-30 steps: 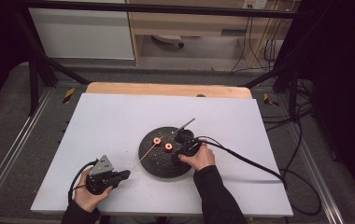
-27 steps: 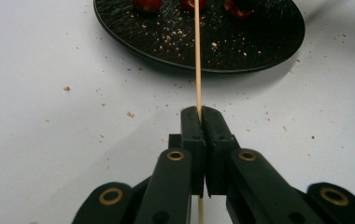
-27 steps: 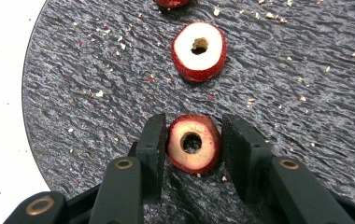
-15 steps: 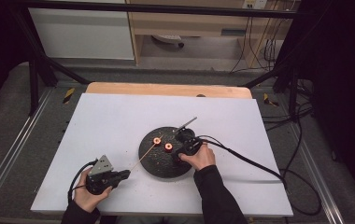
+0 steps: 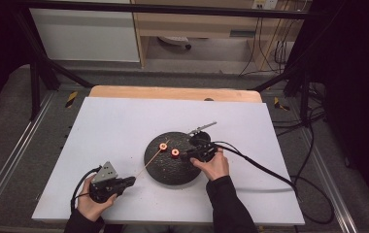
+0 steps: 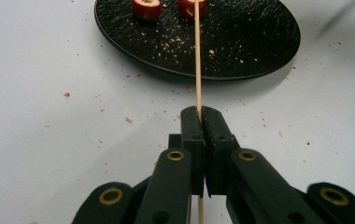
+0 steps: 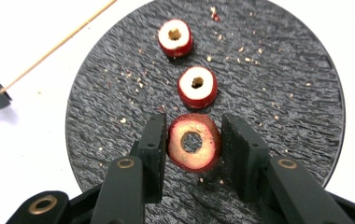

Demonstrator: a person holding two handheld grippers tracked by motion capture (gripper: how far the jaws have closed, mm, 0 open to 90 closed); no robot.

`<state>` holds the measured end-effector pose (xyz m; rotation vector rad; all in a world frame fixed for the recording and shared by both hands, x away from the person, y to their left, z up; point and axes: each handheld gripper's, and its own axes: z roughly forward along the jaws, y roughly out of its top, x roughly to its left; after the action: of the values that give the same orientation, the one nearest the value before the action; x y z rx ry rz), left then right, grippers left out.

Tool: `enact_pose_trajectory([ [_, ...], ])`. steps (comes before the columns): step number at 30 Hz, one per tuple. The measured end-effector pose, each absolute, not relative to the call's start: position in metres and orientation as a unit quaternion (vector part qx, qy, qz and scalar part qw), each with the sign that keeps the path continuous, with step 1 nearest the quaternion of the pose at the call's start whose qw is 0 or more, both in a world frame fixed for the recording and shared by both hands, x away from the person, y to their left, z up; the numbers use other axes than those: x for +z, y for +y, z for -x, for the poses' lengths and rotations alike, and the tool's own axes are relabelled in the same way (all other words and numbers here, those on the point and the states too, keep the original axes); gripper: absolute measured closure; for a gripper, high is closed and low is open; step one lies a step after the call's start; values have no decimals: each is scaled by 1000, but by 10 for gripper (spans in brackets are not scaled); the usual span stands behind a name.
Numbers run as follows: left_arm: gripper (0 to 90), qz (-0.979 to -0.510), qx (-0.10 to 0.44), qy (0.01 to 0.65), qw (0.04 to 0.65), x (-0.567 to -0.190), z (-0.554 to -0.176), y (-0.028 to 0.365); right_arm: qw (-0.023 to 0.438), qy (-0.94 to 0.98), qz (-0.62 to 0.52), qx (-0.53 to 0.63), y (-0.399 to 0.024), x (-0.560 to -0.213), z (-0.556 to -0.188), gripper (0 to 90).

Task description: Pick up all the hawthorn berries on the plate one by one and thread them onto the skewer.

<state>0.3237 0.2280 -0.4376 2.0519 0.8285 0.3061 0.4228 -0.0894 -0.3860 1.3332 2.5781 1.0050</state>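
Left gripper [image 6: 199, 114] clamped on skewer [image 6: 197, 56], tip out over black plate [image 7: 278, 84]. Right gripper [image 7: 193, 140] pinching cored red ring [image 7: 193, 141], seemingly just above plate. Two more rings [image 7: 197, 87] lie beyond. Next: line hole with tip, slide on slowly, no squeezing.

Three cored fruit slices [image 7: 193, 142], one skewer [image 6: 197, 56], one black plate [image 7: 297, 93].
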Motion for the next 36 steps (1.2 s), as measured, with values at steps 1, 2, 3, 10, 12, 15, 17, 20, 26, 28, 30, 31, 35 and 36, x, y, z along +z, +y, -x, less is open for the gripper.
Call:
enact_pose_trajectory([
  [1,880,-825,124,334,439,-438,-323,228,37,836,-436,333,-91,-386,-422,629],
  [2,880,-824,123,334,440,-438,-323,227,40,832,-436,340,-92,-386,-421,629],
  [3,880,-825,123,333,440,-438,-323,227,42,830,-435,347,-94,-386,-419,629],
  [10,880,-825,125,331,441,-438,-323,225,52,803,-442,396,-106,-386,-410,629],
  [12,880,-825,126,332,441,-438,-322,224,53,792,-444,415,-109,-387,-407,629],
  [15,880,-825,125,331,442,-438,-322,223,55,777,-450,437,-112,-388,-404,629],
  [17,880,-824,126,330,442,-438,-322,222,56,767,-453,452,-114,-390,-402,630],
  [20,880,-823,127,331,443,-437,-322,222,56,749,-457,477,-116,-392,-399,630],
  [26,880,-821,127,332,446,-437,-321,220,59,710,-466,524,-118,-395,-396,630],
  [28,880,-821,128,332,447,-437,-321,220,59,697,-468,539,-118,-394,-395,630],
  [30,880,-820,129,333,448,-437,-320,219,61,687,-470,551,-117,-394,-395,630],
  [31,880,-818,130,334,450,-437,-320,219,61,680,-470,559,-117,-394,-395,630],
  [35,880,-815,134,335,454,-436,-318,217,61,661,-471,581,-115,-394,-396,630],
  [36,880,-814,136,335,455,-436,-318,216,61,656,-472,585,-114,-393,-396,630],
])
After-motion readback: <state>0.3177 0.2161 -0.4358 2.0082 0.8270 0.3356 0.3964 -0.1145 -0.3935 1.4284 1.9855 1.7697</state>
